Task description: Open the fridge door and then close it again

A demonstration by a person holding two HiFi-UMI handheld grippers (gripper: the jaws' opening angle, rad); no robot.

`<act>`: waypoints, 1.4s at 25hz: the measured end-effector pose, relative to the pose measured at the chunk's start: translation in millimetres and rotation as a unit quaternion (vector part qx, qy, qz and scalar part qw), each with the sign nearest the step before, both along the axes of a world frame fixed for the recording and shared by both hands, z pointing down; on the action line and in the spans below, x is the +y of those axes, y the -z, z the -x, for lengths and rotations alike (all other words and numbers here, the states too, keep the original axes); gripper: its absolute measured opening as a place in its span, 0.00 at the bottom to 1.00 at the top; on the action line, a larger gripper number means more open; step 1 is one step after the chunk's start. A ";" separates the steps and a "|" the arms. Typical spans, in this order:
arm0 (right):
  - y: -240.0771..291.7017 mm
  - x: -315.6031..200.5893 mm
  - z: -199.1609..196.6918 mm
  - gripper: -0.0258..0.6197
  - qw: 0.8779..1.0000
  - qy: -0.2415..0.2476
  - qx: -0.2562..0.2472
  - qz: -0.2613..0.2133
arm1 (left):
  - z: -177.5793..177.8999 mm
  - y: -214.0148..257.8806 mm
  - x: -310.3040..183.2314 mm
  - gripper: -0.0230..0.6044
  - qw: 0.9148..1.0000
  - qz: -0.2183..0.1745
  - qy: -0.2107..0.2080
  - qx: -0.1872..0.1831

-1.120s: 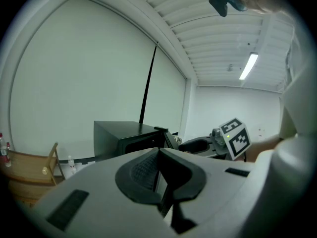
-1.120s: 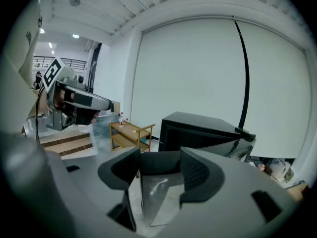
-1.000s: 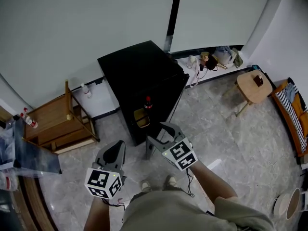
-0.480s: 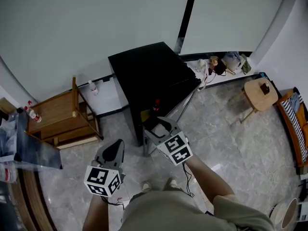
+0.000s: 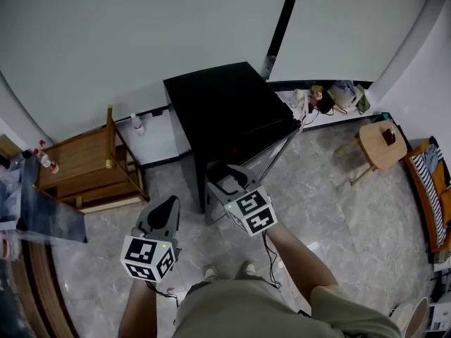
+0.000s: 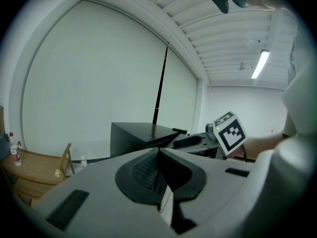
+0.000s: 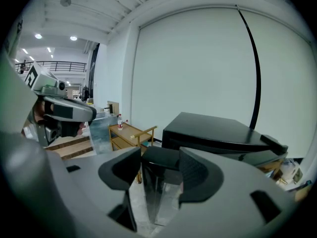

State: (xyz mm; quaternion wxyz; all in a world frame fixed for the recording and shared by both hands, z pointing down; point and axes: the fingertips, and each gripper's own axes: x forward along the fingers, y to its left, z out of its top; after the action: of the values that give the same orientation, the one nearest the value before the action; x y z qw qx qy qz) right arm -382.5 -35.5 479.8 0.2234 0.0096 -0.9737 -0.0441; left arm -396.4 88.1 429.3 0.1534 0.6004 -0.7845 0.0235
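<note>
A black mini fridge (image 5: 225, 108) stands against the white wall, and its door (image 5: 266, 160) hangs partly ajar towards me. My right gripper (image 5: 224, 177) is shut on the door's free edge. In the right gripper view the thick dark door edge (image 7: 158, 192) fills the gap between the pads of the right gripper (image 7: 159, 165), with the fridge body (image 7: 213, 130) behind. My left gripper (image 5: 168, 204) hovers to the left of the fridge, shut and holding nothing. Its closed tips (image 6: 159, 150) point at the fridge (image 6: 133, 135).
A wooden rack (image 5: 84, 167) with small bottles (image 5: 44, 162) stands to the fridge's left, beside a glass-topped table (image 5: 35, 217). Cables and clutter (image 5: 324, 98) lie along the wall at the right. A round wooden stool (image 5: 377, 143) and a bench (image 5: 433, 189) are further right.
The door has swung closer to the fridge body, hiding the bottle and yellow item inside. My right gripper moved with it towards the fridge. The left gripper shifted slightly.
</note>
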 end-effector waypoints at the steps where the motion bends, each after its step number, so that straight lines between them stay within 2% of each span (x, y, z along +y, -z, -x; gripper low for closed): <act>1: 0.0 -0.7 2.6 0.39 1.000 -0.001 0.000 0.001 | 1.5 0.3 -0.6 0.05 1.000 -0.001 0.002 0.000; 17: -1.9 -17.8 49.4 0.38 1.000 -0.009 -0.003 0.003 | 16.8 -1.3 -6.1 0.05 1.000 -0.002 0.012 0.004; 27: -1.5 -18.7 50.3 0.37 1.000 0.002 0.008 0.009 | 12.7 10.2 -4.3 0.05 1.000 -0.013 0.025 -0.003; 29: -0.2 -21.8 47.4 0.32 1.000 -0.003 0.005 0.028 | 10.9 14.9 -3.8 0.05 0.999 -0.015 0.027 -0.008; 30: 2.9 -24.8 45.0 0.23 0.999 -0.010 -0.001 0.037 | 10.1 17.8 -4.2 0.05 0.999 -0.016 0.028 -0.011; 35: 34.7 -29.4 23.4 0.19 0.999 -0.019 -0.032 0.030 | 6.5 32.8 -5.8 0.05 0.999 -0.026 0.028 -0.029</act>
State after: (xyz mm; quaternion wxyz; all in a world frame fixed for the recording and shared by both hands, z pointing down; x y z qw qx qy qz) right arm -405.9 -64.9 445.1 0.1933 0.0223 -0.9808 -0.0099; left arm -402.8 82.3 396.5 0.1154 0.5812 -0.8054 0.0167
